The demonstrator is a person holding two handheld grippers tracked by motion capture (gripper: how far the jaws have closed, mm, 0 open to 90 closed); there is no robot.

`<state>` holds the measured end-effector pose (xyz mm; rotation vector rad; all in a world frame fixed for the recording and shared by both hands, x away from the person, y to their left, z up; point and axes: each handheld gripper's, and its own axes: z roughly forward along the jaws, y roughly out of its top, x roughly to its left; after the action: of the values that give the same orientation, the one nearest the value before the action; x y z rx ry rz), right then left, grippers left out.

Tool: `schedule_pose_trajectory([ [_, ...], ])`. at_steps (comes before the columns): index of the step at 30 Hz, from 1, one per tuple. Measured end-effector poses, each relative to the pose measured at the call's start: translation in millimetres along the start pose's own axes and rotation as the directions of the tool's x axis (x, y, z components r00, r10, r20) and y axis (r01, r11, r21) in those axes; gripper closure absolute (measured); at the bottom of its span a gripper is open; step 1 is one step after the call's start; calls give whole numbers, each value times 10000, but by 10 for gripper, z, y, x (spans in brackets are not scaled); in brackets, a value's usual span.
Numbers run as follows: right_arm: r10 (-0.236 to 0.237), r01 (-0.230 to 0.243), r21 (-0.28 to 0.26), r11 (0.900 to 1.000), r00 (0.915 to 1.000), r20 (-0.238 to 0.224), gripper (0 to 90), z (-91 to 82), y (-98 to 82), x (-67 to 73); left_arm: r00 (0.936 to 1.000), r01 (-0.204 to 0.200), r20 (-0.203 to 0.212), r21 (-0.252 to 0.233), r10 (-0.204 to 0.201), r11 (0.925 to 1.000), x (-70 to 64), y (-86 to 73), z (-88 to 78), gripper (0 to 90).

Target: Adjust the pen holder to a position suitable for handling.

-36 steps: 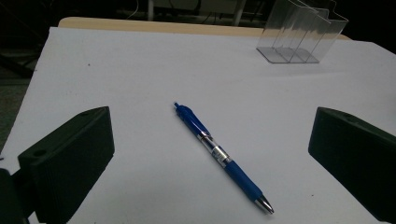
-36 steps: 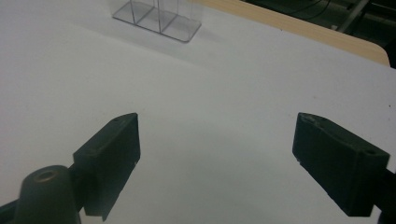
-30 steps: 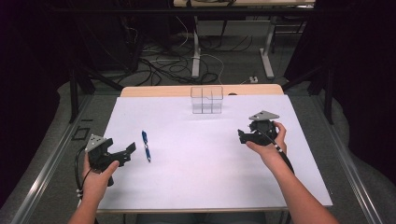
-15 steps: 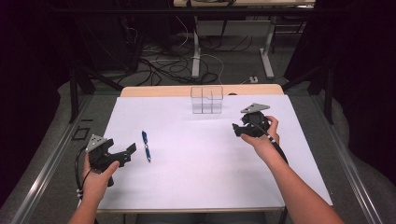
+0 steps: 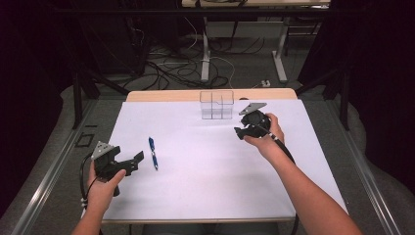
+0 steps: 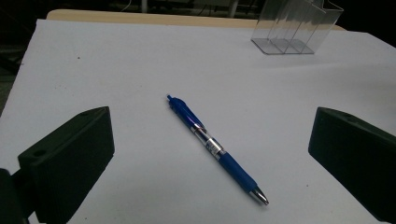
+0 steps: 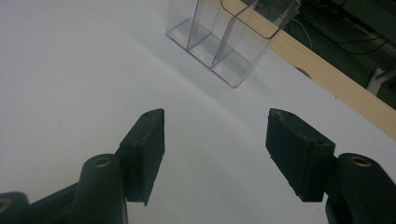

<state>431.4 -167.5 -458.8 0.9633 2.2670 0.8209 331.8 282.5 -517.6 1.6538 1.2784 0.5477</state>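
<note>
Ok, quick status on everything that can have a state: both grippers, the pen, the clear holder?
Left gripper: open, empty, beside the pen.
Right gripper: open, empty, near the holder.
Blue pen: lying flat on the white sheet, untouched.
Clear holder: upright, compartments empty.

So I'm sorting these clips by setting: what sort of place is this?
Most likely a lab or workshop bench set up for recording. The table is covered in plain white, loose cables sprawl over the floor behind it, and the surroundings are dark. On it lie a blue pen and a clear holder.
</note>
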Motion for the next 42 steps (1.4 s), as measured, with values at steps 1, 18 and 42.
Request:
schedule_pose_trajectory([
  [1, -169, 169, -25, 9999, 9999, 21, 376, 13, 20, 3, 10000, 0, -2, 8, 0, 10000, 1, 0, 0, 1],
  [18, -2020, 2014, 527, 9781, 9794, 62, 365, 243, 353, 20, 10000, 50, 1, 41, -50, 10000, 12, -4, 7, 1],
  [42, -5161, 5193, 1181, 8464, 8545, -584, 426, 583, 608, 89, 10000, 51, 61, 153, -52, 9999, 20, -17, 27, 1],
])
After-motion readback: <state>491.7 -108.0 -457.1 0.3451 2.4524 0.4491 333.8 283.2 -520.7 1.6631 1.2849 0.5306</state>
